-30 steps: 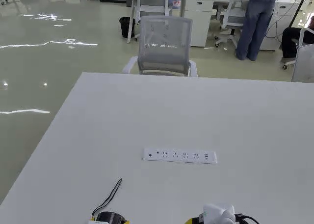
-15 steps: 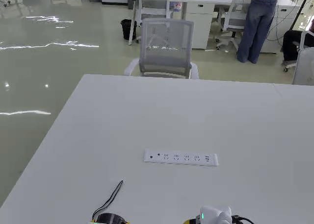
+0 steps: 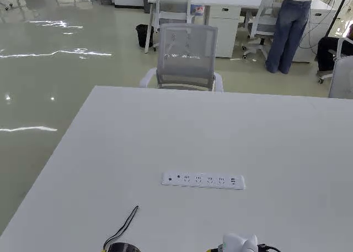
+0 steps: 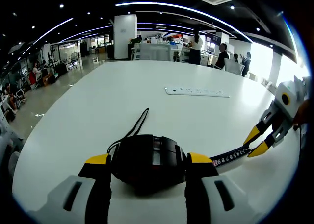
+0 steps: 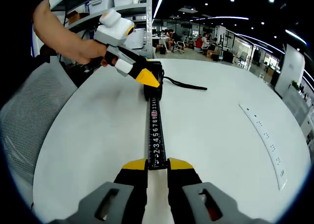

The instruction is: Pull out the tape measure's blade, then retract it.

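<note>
1. The tabletop is broad and white. Your work sits at its near edge, and the power strip lies well apart toward the middle. Pull along the near edge, where nothing is in the way.
2. Your left claw is clenched around the black tape measure case, one jaw on each side. Press the case lightly onto the tabletop so it cannot swivel when the blade goes taut.
3. Your right claw is pinched on the free end of the blade, which runs straight back to the case with a short length out. This looks like the pull-out step. Draw the end away in line with the case mouth and hold the blade flat and level so it does not kink.
4. The end hook is hidden between the jaws, so the grip may be on the hook or just behind it. Hold your squeeze steady either way.
5. The wrist strap trails from the case toward the far edge, off the blade's line. When you retract, feed the end back slowly and don't let it snap.
</note>
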Tool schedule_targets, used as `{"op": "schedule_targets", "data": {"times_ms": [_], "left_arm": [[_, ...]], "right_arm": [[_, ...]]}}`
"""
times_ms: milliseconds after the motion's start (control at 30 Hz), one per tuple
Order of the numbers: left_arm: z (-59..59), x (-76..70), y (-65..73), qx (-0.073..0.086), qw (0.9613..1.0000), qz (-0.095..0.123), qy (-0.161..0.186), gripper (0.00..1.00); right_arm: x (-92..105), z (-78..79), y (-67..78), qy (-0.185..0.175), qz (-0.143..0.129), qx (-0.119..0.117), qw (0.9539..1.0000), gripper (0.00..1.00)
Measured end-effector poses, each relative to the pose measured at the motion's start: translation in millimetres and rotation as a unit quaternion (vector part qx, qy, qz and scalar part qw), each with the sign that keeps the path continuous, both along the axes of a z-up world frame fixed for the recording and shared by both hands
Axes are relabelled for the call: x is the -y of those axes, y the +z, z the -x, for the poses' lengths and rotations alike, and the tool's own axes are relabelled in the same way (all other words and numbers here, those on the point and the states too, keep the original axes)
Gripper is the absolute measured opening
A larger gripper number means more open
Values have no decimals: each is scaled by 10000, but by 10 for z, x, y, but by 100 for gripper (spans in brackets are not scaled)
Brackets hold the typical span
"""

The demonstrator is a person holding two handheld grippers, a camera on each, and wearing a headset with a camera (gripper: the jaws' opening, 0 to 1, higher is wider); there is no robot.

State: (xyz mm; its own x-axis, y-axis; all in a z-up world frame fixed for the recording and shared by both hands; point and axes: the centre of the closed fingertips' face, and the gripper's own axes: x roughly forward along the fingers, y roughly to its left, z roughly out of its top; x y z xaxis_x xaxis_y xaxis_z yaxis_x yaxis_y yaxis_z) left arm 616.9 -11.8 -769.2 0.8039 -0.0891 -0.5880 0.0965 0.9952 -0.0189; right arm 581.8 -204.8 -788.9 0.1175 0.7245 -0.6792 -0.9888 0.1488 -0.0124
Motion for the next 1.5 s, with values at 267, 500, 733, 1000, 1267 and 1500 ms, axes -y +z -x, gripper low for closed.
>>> {"op": "schedule_targets", "data": {"times_ms": [267, 500, 733, 1000, 1267, 1500], "left_arm": [[-8, -10, -1, -2, 10000, 28, -3, 57], [-8, -20, 2, 16, 10000, 57, 19, 57], [-7, -27, 1, 24, 10000, 79, 25, 57], [-11, -39, -6, 21, 9999, 132, 42, 57], [-13, -45, -13, 38, 9999, 159, 41, 57], [-18, -46, -13, 40, 9998, 168, 33, 57]], "right_arm": [[-28, -8, 14, 53, 11, 8, 10000, 13], [-59, -20, 6, 97, 21, -9, 10000, 13], [-105, -15, 7, 130, 15, -15, 9999, 13], [-152, -22, 2, 149, 5, -30, 9999, 13], [-203, -22, 8, 171, -8, -26, 9999, 14], [-237, -19, 20, 176, -16, -30, 9998, 14]]}}
